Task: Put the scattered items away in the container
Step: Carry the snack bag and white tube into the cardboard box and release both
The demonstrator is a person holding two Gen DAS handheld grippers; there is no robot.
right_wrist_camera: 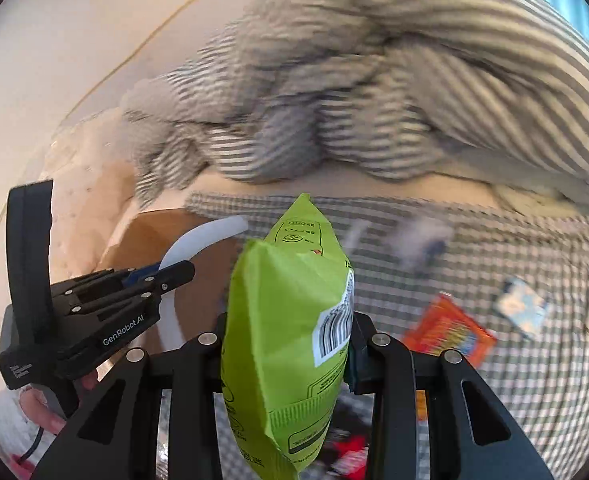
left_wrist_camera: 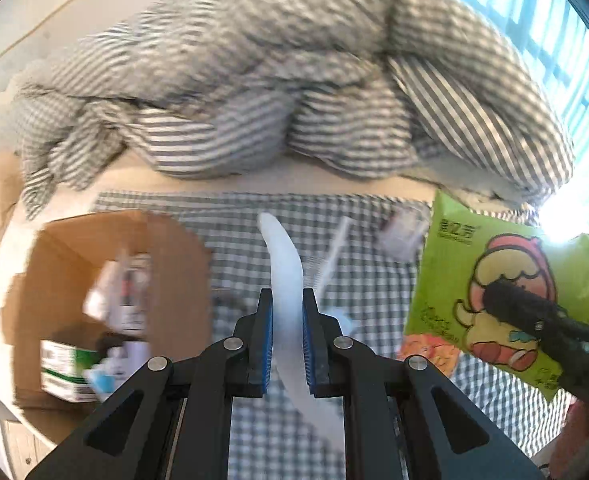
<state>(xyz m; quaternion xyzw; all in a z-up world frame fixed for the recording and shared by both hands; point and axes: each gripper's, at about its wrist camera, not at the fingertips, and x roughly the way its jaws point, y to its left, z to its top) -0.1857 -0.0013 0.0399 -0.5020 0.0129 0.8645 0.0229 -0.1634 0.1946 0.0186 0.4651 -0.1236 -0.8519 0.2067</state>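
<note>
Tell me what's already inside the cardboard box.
The cardboard box holds a green-and-white carton and several blurred white packets or bottles. Its bottom beneath them is covered, so anything lower can't be seen.

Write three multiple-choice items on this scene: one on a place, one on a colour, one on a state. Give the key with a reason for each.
1. Where does the cardboard box lie in the left wrist view?
A. Left of the left tongs
B. On top of the striped blanket
C. To the right, under the window

2. What colour is the snack bag in the right tongs?
A. Red
B. Bright green
C. Blue

3. What state are the left tongs in?
A. Wide open and empty
B. Shut on the curved white piece
C. Shut on an orange packet

Key: 1 A, the box sits at the left, beside the checked cloth. 2 B, the wrapper is lime green with a barcode. 3 B, the blue pads press both sides of the white piece.
</note>
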